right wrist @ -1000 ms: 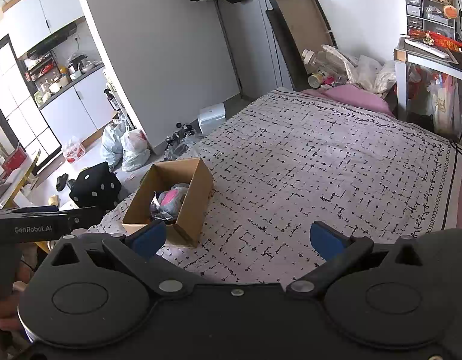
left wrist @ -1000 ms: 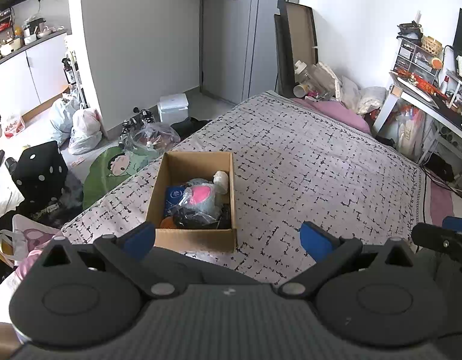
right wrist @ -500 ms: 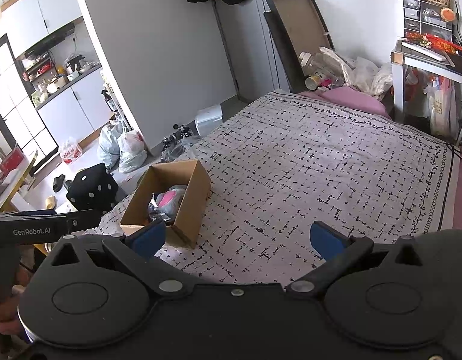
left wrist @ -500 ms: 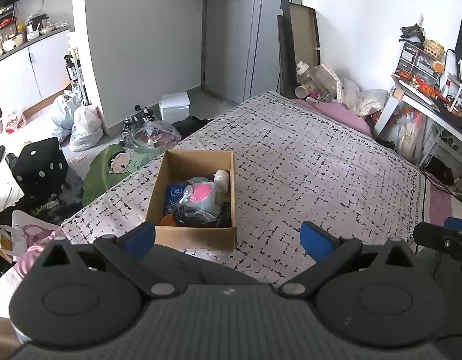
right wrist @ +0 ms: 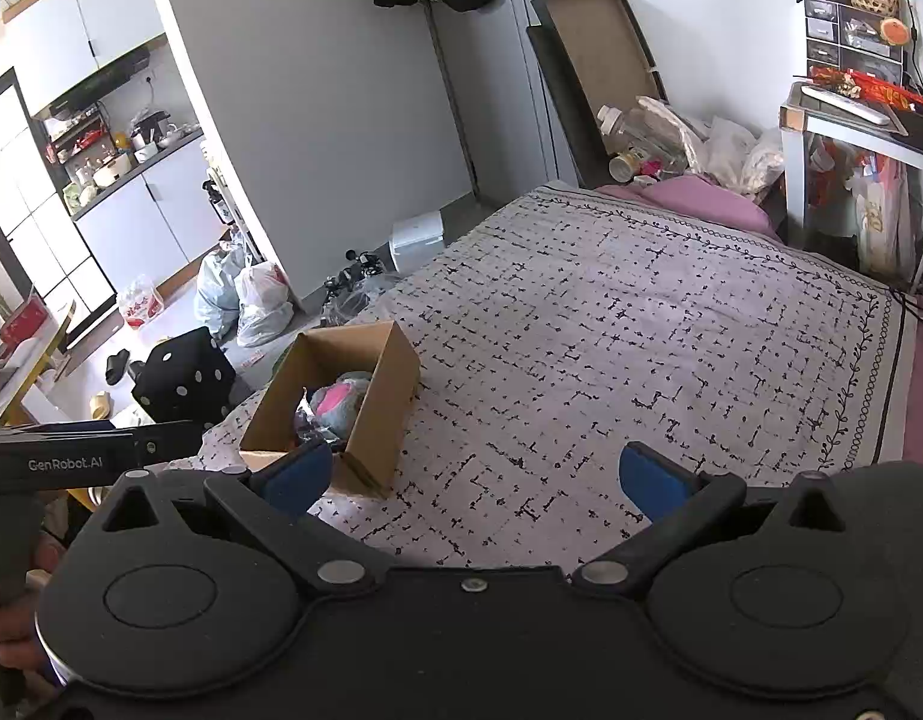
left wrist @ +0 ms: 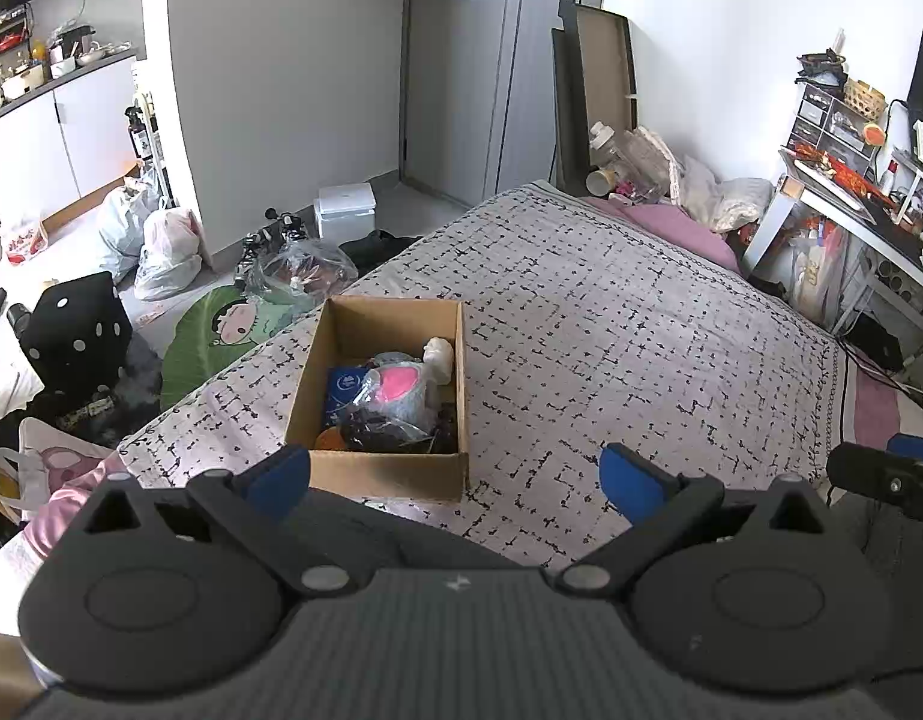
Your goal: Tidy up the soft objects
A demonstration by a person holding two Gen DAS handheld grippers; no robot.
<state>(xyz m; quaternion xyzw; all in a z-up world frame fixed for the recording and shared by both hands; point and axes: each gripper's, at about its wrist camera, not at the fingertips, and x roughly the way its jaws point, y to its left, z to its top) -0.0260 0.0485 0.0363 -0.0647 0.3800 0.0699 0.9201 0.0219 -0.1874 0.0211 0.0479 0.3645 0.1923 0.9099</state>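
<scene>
Cardboard box sits left of centre in the left wrist view, on the patterned bedspread, w/ the soft stuff piled inside: a pink-and-grey plush in a clear bag, a blue pack, a cream toy. Left gripper and right gripper both spread wide, holding nothing. Imo it's all light and squishy, but the plastic looks slippery, so pinch the plush body thru the bag, not a loose fold.
</scene>
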